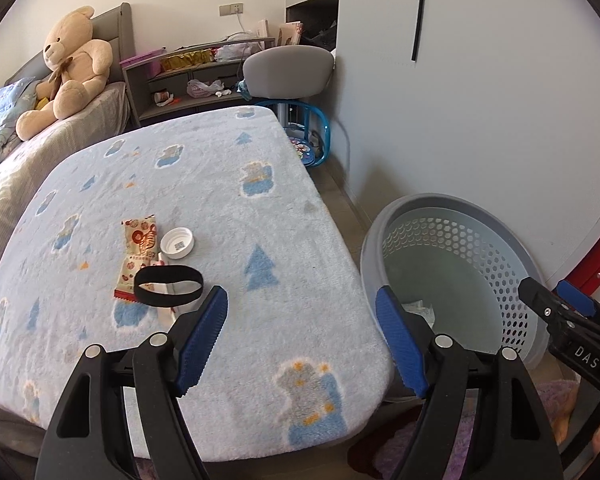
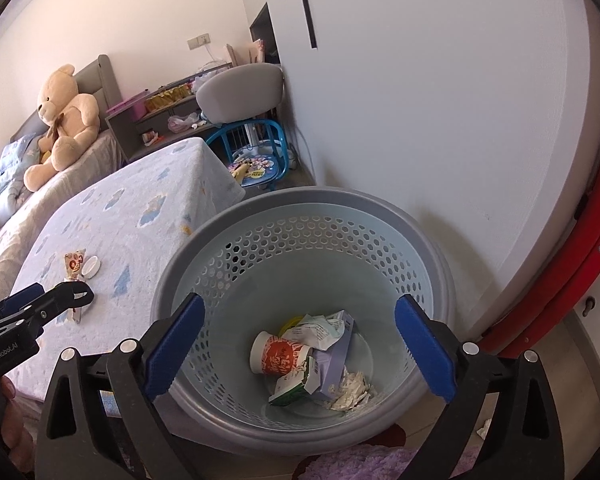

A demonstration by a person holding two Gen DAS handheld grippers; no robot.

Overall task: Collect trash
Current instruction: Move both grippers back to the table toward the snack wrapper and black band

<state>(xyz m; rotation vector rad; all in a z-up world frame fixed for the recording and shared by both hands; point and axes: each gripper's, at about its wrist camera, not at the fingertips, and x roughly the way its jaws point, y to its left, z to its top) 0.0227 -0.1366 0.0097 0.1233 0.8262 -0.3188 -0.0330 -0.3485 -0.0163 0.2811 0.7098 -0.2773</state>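
Trash (image 2: 308,360) lies in the basket (image 2: 380,208) under the right gripper (image 2: 300,348), both grippers' fingers wide, empty

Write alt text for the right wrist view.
The right gripper, fingers open and empty, hangs over a grey perforated basket holding a paper cup, cartons and crumpled paper. Left, a blue blanketed table still carries a wrapper and white cap.

White walls (image 1: 480,100), grey bed (image 1: 112,24), shelf (image 1: 180,80)
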